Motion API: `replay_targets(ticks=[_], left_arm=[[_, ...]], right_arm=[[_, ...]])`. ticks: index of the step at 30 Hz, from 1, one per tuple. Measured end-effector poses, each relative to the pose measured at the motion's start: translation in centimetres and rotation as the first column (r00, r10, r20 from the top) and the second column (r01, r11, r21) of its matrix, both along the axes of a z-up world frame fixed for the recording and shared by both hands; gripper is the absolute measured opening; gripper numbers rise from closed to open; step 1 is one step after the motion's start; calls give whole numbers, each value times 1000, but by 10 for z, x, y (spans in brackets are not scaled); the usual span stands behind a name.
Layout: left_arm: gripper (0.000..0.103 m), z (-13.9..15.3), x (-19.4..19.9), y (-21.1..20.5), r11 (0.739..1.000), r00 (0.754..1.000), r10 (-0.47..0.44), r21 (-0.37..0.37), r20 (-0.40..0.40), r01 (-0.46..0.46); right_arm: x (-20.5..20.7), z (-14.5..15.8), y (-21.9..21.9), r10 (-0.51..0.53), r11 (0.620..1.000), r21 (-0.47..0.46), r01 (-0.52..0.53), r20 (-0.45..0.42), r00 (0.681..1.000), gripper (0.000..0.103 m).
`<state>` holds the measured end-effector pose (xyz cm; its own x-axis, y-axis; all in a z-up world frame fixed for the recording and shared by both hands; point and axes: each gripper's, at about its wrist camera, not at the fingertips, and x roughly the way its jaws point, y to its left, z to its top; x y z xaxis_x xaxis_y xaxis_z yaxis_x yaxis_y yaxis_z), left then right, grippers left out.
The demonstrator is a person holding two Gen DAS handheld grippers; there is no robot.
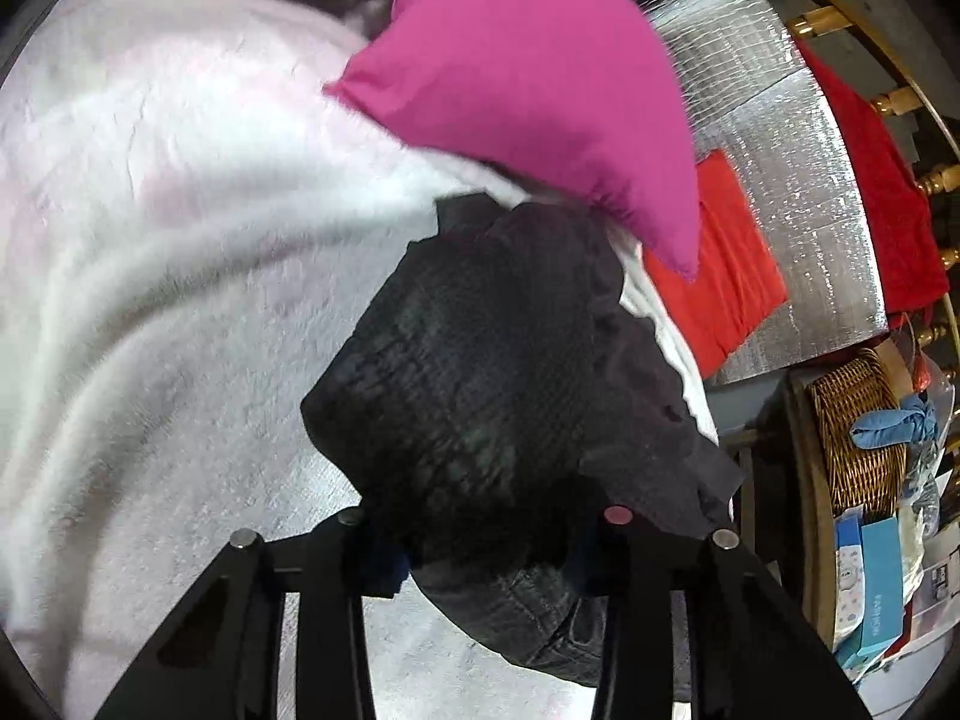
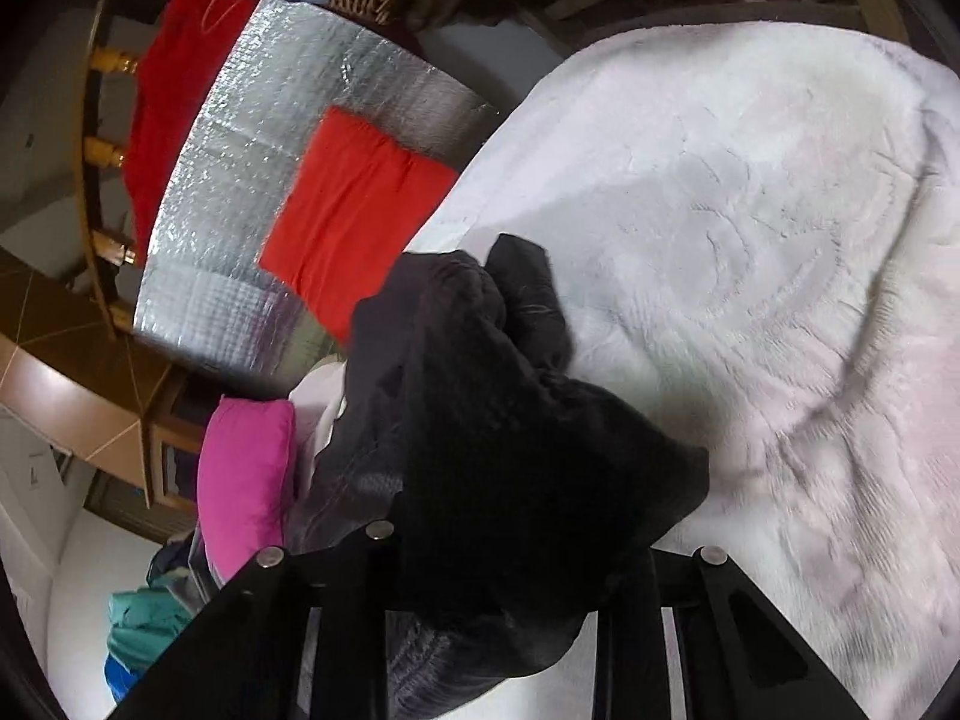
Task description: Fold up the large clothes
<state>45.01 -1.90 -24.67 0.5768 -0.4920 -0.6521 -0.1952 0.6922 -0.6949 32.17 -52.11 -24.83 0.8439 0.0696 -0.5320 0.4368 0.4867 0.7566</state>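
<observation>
A dark, bunched garment (image 1: 480, 372) of black and grey cloth lies on a white fluffy blanket (image 1: 150, 240). In the left wrist view my left gripper (image 1: 486, 534) is shut on one end of it, and the cloth covers the fingertips. From the other side my right gripper (image 2: 510, 546) is shut on the same black garment (image 2: 510, 420), which spills over both fingers. The garment's folds rise in a crumpled peak ahead of each gripper. The white blanket (image 2: 750, 240) spreads wide to the right in the right wrist view.
A pink pillow (image 1: 528, 78) sits just beyond the garment, also at the blanket's edge (image 2: 246, 480). A folded red cloth (image 1: 720, 276) lies on a silver foil mat (image 1: 798, 150). A wicker basket (image 1: 858, 438), a dark red garment (image 1: 888, 198) and wooden railing stand behind.
</observation>
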Motion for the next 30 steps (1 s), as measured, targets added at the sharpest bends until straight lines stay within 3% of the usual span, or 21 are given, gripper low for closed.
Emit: replay_targets(ticks=[11, 14, 16, 18, 19, 23, 25, 27, 30], left_arm=[[38, 4, -69, 21, 996, 994, -84, 17, -76, 86], [50, -6, -83, 30, 992, 984, -123, 18, -126, 126], [62, -22, -79, 39, 990, 971, -141, -14, -191, 141], [63, -28, -77, 52, 983, 953, -179, -86, -243, 162], [64, -26, -78, 57, 980, 950, -193, -90, -245, 176], [66, -2, -80, 82, 972, 948, -235, -35, -215, 233], [67, 10, -80, 96, 979, 966, -180, 58, -184, 194], [70, 23, -78, 113, 978, 988, -90, 174, -127, 111], [72, 39, -67, 113, 973, 998, -56, 225, -21, 59]], right_arm=[[-86, 12, 12, 50, 999, -16, -51, -55, 997, 29], [-99, -2, 11, 62, 998, 9, -62, -103, 993, 30], [-97, -19, 2, 95, 992, 95, -80, -171, 981, 38], [-102, -24, -11, 94, 980, 189, -59, -182, 979, 51], [-106, -20, -16, 97, 978, 196, -63, -169, 981, 53], [-122, 7, -33, 94, 994, 73, -81, -199, 975, 62], [-131, 24, -38, 2, 995, -99, -28, -250, 968, 64], [-134, 43, -46, -97, 970, -241, 35, -251, 963, 69], [-109, 57, -56, -59, 965, -264, 7, -191, 980, 71]])
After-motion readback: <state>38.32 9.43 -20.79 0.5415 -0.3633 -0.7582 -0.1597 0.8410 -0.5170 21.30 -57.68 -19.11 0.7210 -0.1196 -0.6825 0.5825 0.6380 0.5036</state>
